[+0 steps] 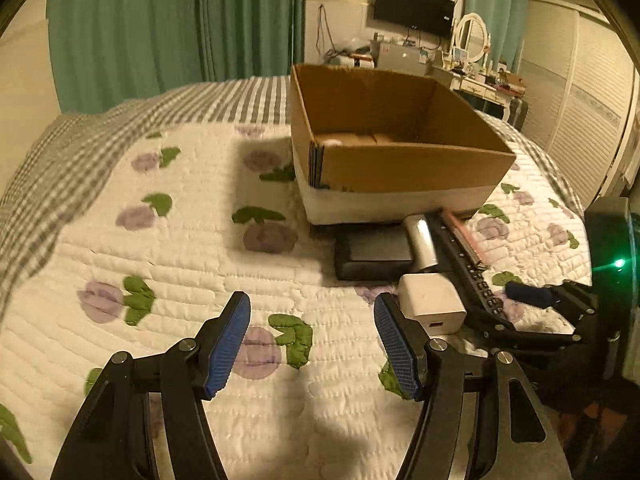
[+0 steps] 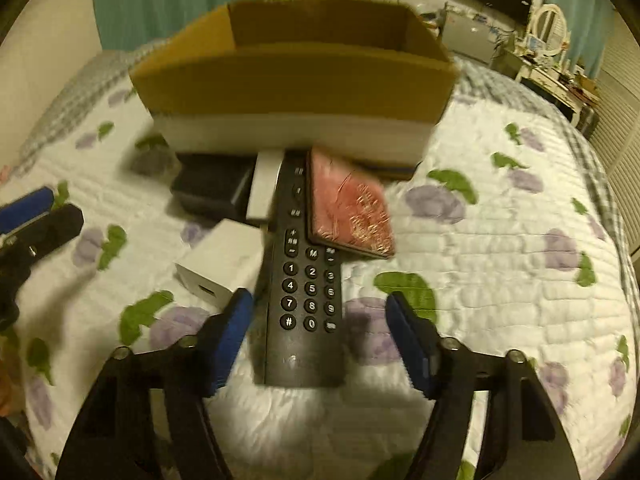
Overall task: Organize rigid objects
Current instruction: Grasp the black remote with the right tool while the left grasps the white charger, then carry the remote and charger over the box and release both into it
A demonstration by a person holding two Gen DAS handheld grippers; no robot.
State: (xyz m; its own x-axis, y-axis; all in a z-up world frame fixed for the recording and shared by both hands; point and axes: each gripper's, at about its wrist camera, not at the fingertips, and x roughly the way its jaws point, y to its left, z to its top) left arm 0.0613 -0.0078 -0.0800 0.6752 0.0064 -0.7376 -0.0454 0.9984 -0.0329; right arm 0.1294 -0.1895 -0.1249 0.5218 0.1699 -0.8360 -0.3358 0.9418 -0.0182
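An open cardboard box (image 1: 400, 160) (image 2: 296, 80) stands on the quilted bed. In front of it lie a black remote (image 2: 308, 288) (image 1: 476, 280), a white charger cube (image 1: 432, 304) (image 2: 220, 264), a silver bar (image 1: 420, 240) (image 2: 264, 188), a black box (image 1: 372, 256) (image 2: 212, 188) and a red flat case (image 2: 348, 212). My right gripper (image 2: 320, 332) is open, its fingers on either side of the remote's near end. My left gripper (image 1: 312, 336) is open and empty, just left of the charger. The right gripper shows at the left wrist view's right edge (image 1: 540, 300).
The bed's flowered quilt (image 1: 180, 260) spreads left and right of the pile. Green curtains (image 1: 160, 20), a wall TV (image 1: 414, 6) and a cluttered dressing table (image 1: 480, 72) stand beyond the bed. A louvred wardrobe (image 1: 580, 120) is at the right.
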